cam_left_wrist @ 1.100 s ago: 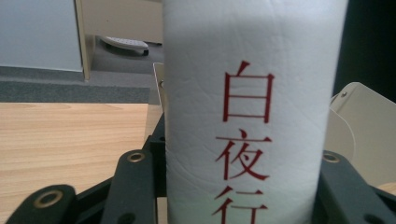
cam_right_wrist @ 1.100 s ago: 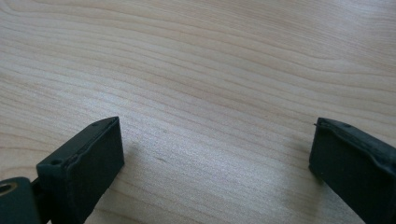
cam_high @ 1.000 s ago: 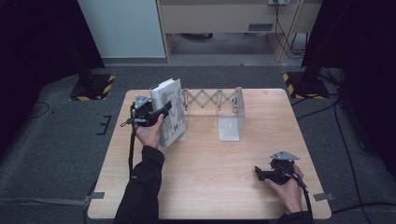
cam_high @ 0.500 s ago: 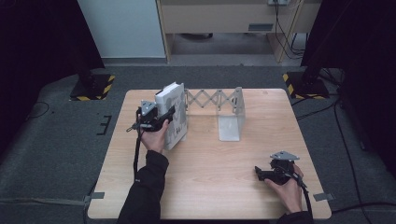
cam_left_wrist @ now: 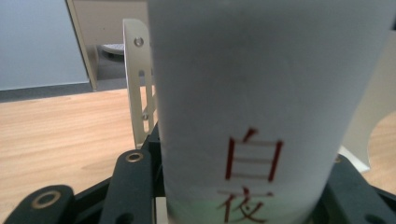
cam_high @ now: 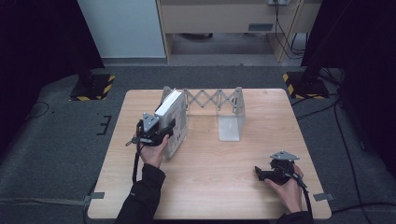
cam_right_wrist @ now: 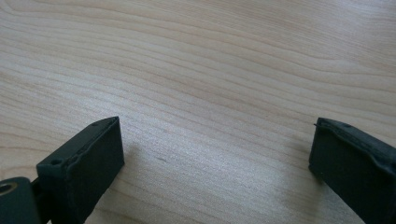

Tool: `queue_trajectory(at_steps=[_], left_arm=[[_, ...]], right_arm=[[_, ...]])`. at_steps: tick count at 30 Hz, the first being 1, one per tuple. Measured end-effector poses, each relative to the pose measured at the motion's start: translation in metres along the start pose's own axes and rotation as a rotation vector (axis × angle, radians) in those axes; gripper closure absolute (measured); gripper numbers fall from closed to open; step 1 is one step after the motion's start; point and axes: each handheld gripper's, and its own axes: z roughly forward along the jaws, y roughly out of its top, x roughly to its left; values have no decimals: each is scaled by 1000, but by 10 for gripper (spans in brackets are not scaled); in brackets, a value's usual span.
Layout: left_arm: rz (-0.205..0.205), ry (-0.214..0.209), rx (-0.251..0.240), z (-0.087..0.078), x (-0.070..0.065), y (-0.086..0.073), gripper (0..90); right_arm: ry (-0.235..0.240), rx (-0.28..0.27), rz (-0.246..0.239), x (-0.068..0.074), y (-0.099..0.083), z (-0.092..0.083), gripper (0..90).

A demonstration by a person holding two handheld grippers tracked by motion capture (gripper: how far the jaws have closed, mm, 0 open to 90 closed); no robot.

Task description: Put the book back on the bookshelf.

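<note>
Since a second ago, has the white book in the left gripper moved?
Yes. The white book has come toward the person and tilted, away from the expanding rack's left end plate.

From overhead on the near side, the high camera looks forward and down across the pale wooden bench. The left gripper camera sits tight against a white book spine. The right one stares closely down at bare bench grain, shared with overhead.

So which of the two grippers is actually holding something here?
The left gripper, shut on the white book beside the rack's left end. The right gripper rests open and empty near the table's front right corner.
</note>
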Motion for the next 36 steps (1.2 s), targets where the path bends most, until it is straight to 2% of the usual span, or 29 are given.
queue_trajectory(at_steps=[5,8,11,16,19,22,36], left_arm=[[17,-4,23,-10,-1,-11,520],[7,-1,39,-12,-1,-13,519],[-8,7,-1,-13,-3,-20,518],[-3,19,-18,-13,-6,-23,517],[-5,28,-48,-13,-8,-27,517],[-16,35,-57,-12,-8,-27,518],[-35,77,-116,14,-13,-26,516]], right_arm=[[1,1,-3,0,0,0,35],[-1,-1,-3,0,0,0,35],[1,2,0,0,0,0,35],[0,1,0,0,0,0,35],[0,0,0,0,0,0,35],[0,0,0,0,0,0,35],[0,0,0,0,0,0,35]])
